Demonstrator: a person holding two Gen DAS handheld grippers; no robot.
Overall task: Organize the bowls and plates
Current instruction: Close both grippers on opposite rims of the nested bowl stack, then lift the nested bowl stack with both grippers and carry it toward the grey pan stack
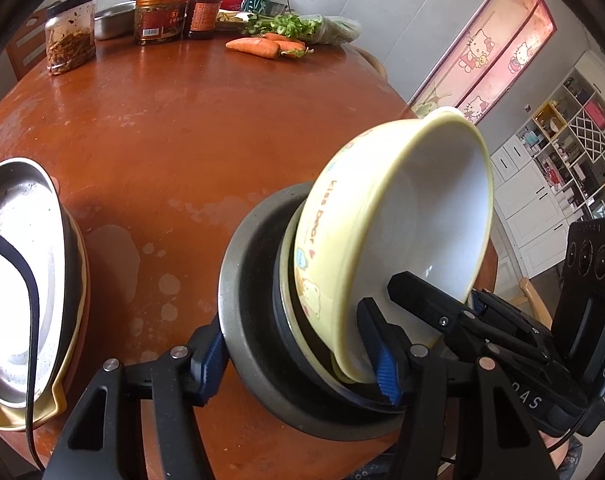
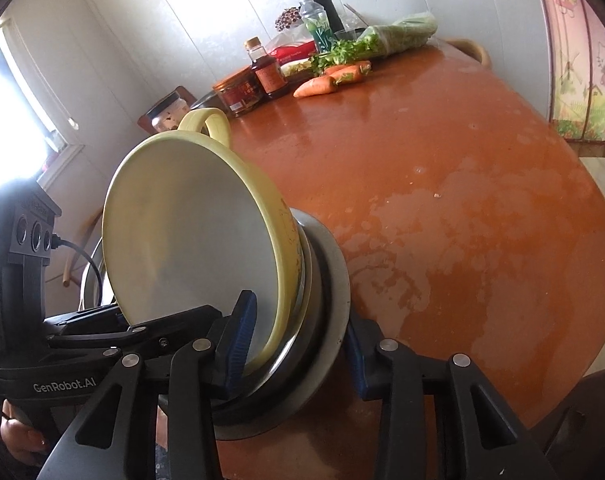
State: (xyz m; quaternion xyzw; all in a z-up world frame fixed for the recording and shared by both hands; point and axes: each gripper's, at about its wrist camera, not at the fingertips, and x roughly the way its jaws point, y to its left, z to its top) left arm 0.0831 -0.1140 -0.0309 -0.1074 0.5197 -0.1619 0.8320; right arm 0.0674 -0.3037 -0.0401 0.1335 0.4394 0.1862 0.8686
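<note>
A stack of nested dishes is held on edge above the round brown table (image 1: 162, 152): a grey metal plate (image 1: 246, 320) outermost, darker dishes inside it, and a yellow "kiss bear" bowl (image 1: 402, 216) with a white inside. My left gripper (image 1: 302, 368) is shut across the stack's lower rim. My right gripper (image 2: 298, 344) is shut on the same stack, where the yellow bowl (image 2: 190, 232) and the grey plate (image 2: 334, 280) also show. The right gripper's fingers (image 1: 422, 296) reach into the bowl in the left wrist view.
A second stack of a steel dish in a yellow dish (image 1: 18, 280) lies at the table's left edge. Jars (image 1: 70, 36), a sauce bottle (image 1: 202, 12), carrots (image 1: 258, 46) and greens (image 1: 298, 26) stand at the far side. A shelf unit (image 1: 562, 152) is at the right.
</note>
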